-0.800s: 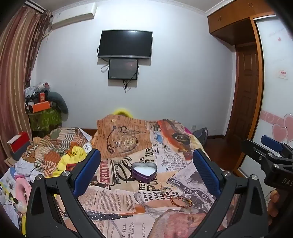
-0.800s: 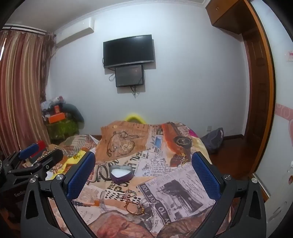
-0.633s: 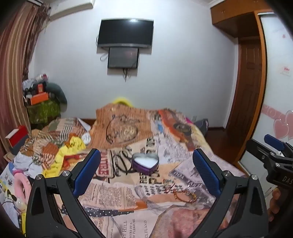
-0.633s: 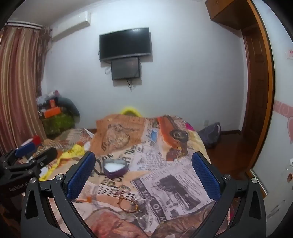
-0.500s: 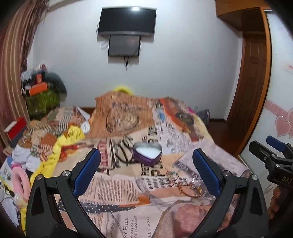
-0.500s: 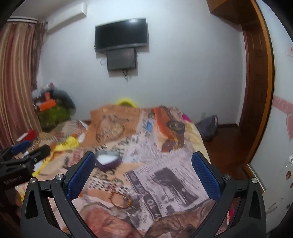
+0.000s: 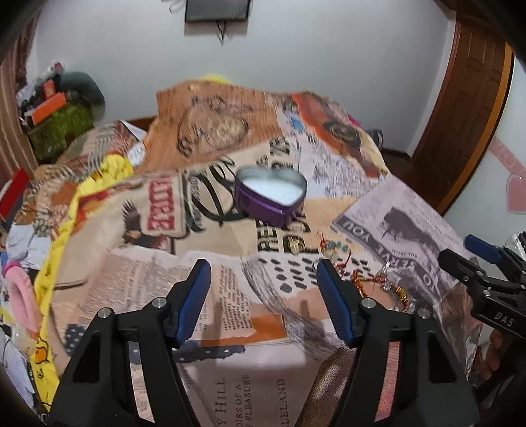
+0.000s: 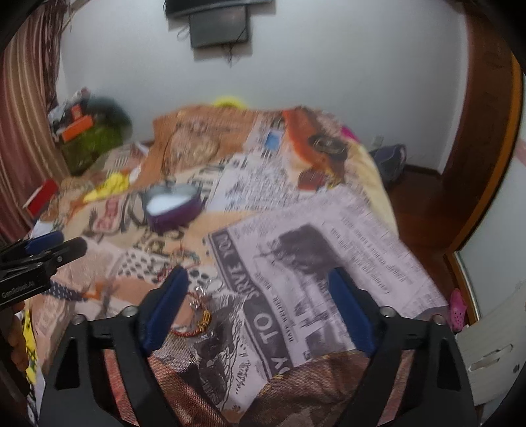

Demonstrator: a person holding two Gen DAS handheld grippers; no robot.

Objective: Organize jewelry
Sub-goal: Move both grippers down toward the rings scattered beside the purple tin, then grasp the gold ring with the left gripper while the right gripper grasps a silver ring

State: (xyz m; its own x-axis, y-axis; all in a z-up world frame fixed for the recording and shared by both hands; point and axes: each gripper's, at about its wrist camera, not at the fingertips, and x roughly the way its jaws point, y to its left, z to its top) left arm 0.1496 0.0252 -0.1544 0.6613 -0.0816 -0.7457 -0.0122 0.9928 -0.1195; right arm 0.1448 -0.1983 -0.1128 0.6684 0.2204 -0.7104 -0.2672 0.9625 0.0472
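A purple heart-shaped box (image 7: 271,192) with a white inside stands open on the printed bedspread (image 7: 210,305); it also shows in the right wrist view (image 8: 172,208). Loose jewelry lies nearer me: a beaded piece (image 7: 335,246) and a gold and red bangle (image 7: 383,289). The bangle (image 8: 197,320) lies by the right gripper's left finger. My left gripper (image 7: 263,285) is open and empty above the spread, left of the bangle. My right gripper (image 8: 259,295) is open and empty.
Piled clothes (image 7: 36,210) lie along the bed's left side. A wooden door (image 7: 466,108) and bare floor (image 8: 420,210) are at the right. A white stool (image 8: 493,348) stands at the lower right. A screen (image 7: 215,10) hangs on the far wall.
Both grippers have tilted down and moved closer to the bed. Both pairs of fingers have narrowed from wide open. The box and jewelry now look larger.
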